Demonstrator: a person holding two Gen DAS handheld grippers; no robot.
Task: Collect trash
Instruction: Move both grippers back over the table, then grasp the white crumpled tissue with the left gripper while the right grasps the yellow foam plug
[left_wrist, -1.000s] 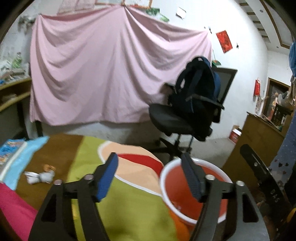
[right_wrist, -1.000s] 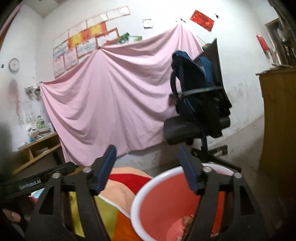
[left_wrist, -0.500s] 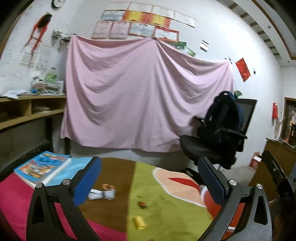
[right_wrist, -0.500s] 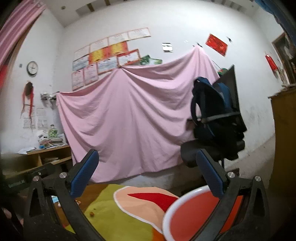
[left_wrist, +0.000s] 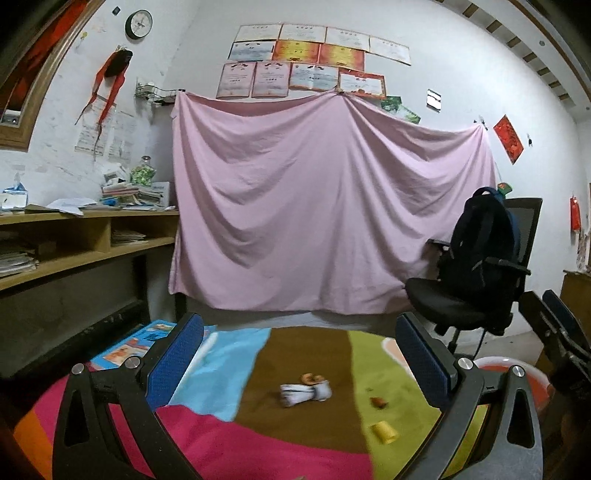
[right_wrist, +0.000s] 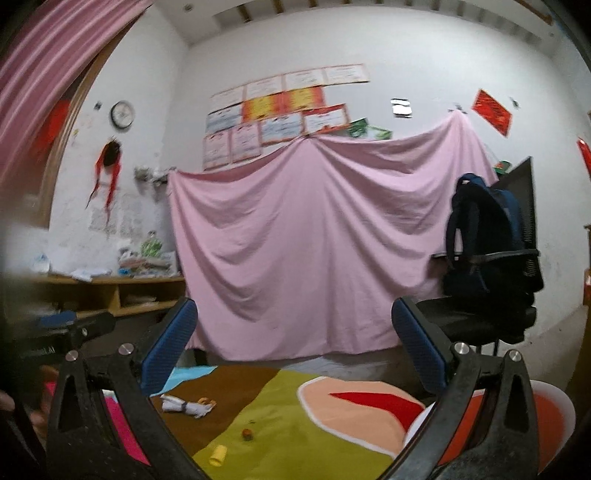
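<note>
A crumpled white paper wad (left_wrist: 304, 393) (right_wrist: 186, 404) lies on the brown band of the colourful cloth, with an orange scrap (left_wrist: 311, 378) touching its far side. A small brown bit (left_wrist: 378, 402) (right_wrist: 246, 434) and a yellow roll (left_wrist: 383, 432) (right_wrist: 218, 455) lie on the green band. The red, white-rimmed bucket (left_wrist: 532, 384) (right_wrist: 546, 424) stands at the right. My left gripper (left_wrist: 299, 363) is open wide, empty, short of the wad. My right gripper (right_wrist: 293, 349) is open and empty too, level, left of the bucket.
A book (left_wrist: 133, 345) lies on the blue band at the left. A wooden shelf (left_wrist: 85, 236) lines the left wall. A pink sheet (left_wrist: 325, 206) hangs behind. An office chair with a dark backpack (left_wrist: 480, 258) stands at the right, near a brown cabinet (left_wrist: 576, 291).
Both grippers swung left, away from the bucket toward the trash on the cloth. Both sets of jaws spread from partly open to wide open.
</note>
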